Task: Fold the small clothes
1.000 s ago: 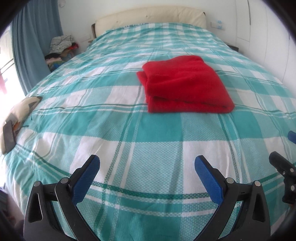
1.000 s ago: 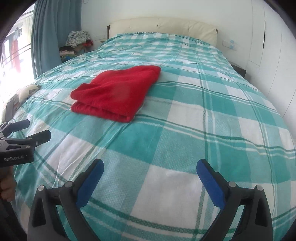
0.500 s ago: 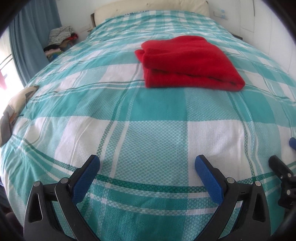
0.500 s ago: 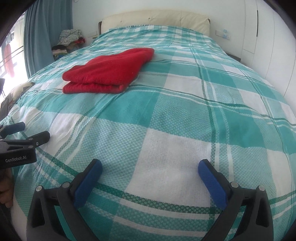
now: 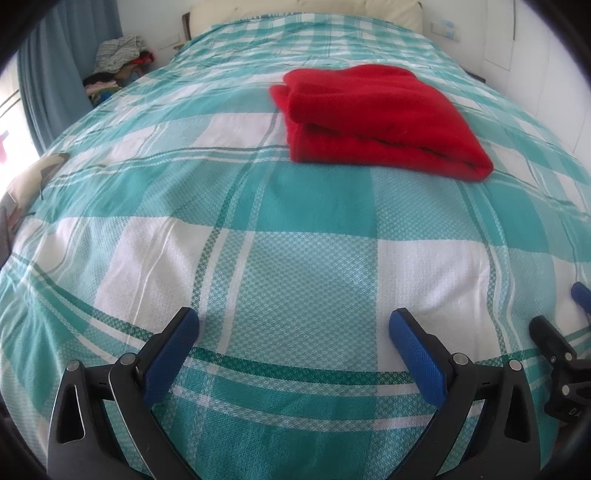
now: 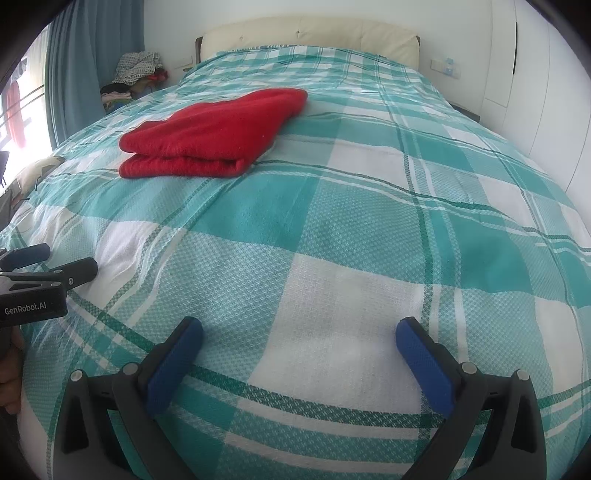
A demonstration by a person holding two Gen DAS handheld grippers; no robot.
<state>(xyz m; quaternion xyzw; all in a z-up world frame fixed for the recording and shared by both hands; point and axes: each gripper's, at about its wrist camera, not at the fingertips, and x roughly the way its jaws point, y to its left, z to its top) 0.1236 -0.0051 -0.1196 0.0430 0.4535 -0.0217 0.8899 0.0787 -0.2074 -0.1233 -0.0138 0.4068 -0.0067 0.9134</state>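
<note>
In the last second my view of the red cloth has shifted: it looks bigger and nearer in my left camera, and it sits a bit lower in my right camera than it did half a second ago, so I think my two tools have tipped and moved a little while the cloth itself has stayed put. It lies folded into a neat thick bundle on the bed, well ahead of both tools, and nothing touches it. To me that means this fold looks done, and I may be backing off or getting ready for the next piece. My left gripper is wide apart with nothing in it, low over the bed cover. My right gripper is also wide apart and holds nothing. Each tool shows at the edge of the other's camera, so they sit side by side. The cover is teal and white checks, soft, with small wrinkles. Going left to right in the room, I see a bright window, a blue curtain, a pile of clothes in the corner, a cream headboard, and white cupboard doors.
</note>
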